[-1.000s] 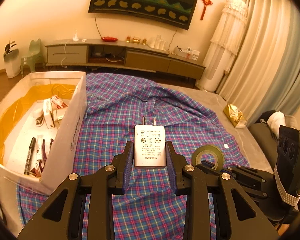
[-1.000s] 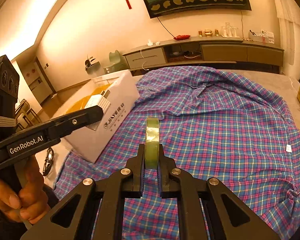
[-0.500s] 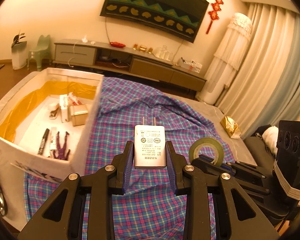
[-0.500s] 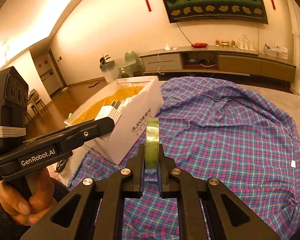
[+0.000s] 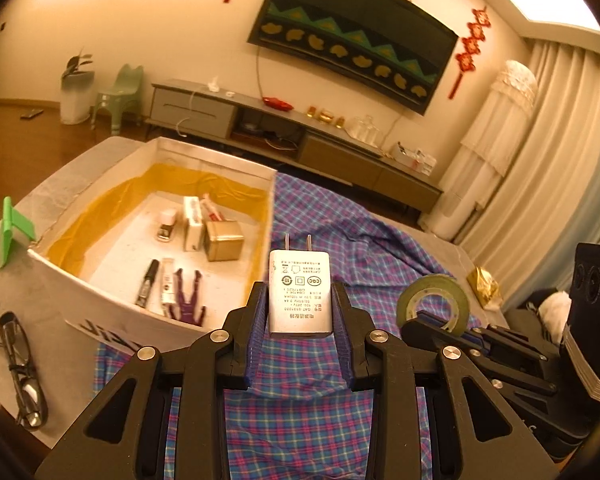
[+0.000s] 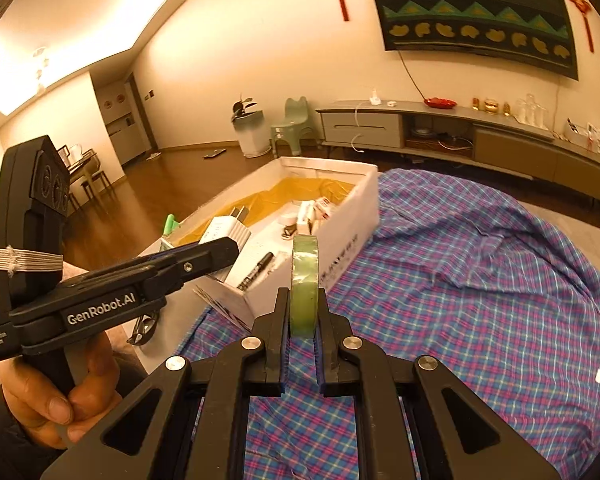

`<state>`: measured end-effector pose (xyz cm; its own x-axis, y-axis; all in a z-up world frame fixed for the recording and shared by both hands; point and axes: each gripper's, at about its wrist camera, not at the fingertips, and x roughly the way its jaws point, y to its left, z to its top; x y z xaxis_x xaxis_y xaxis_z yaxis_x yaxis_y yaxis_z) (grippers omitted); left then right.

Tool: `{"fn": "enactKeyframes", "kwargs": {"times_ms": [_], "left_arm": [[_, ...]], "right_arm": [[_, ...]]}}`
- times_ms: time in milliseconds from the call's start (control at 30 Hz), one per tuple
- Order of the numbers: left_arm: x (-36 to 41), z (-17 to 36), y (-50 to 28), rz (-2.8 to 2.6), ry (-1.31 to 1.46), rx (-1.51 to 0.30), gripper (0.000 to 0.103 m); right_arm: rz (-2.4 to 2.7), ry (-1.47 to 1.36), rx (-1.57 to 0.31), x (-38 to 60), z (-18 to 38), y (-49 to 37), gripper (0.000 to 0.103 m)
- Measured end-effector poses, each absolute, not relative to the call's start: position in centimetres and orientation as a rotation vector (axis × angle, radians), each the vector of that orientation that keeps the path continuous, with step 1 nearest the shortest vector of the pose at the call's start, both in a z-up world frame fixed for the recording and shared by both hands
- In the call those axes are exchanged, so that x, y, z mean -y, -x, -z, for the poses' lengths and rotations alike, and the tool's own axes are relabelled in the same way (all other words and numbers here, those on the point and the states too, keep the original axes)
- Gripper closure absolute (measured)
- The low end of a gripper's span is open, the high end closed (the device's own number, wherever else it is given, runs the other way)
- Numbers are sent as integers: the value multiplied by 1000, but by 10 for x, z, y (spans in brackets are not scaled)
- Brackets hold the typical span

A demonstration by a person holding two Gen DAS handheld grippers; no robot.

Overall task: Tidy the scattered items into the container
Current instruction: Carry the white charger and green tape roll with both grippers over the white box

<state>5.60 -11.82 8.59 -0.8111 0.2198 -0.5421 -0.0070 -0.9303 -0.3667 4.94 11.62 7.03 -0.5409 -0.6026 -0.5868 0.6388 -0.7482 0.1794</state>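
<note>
Left gripper [image 5: 300, 312] clamped on one white charger [image 5: 300, 292], prongs forward; right gripper [image 6: 303, 312] clamped on one green tape roll [image 6: 305, 280], edge-on; one white box [image 5: 112, 296] lies forward-left of both, long axis running away, left gripper nearer; inside: one marker [image 5: 147, 282], one gold tin [image 5: 224, 240]; outside: one pair of glasses [image 5: 20, 368].

Both grippers, the left [image 5: 300, 312] carrying the charger [image 5: 300, 294] and the right [image 6: 303, 320] the tape [image 6: 305, 284], are rising and nearing the box [image 5: 112, 300].
</note>
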Motion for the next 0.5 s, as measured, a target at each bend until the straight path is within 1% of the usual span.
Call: {"fn": "enactKeyframes", "kwargs": {"times_ms": [500], "left_arm": [[190, -73, -49, -2891, 906, 721, 71]], "right_arm": [[2217, -817, -156, -67, -83, -33, 92]]}}
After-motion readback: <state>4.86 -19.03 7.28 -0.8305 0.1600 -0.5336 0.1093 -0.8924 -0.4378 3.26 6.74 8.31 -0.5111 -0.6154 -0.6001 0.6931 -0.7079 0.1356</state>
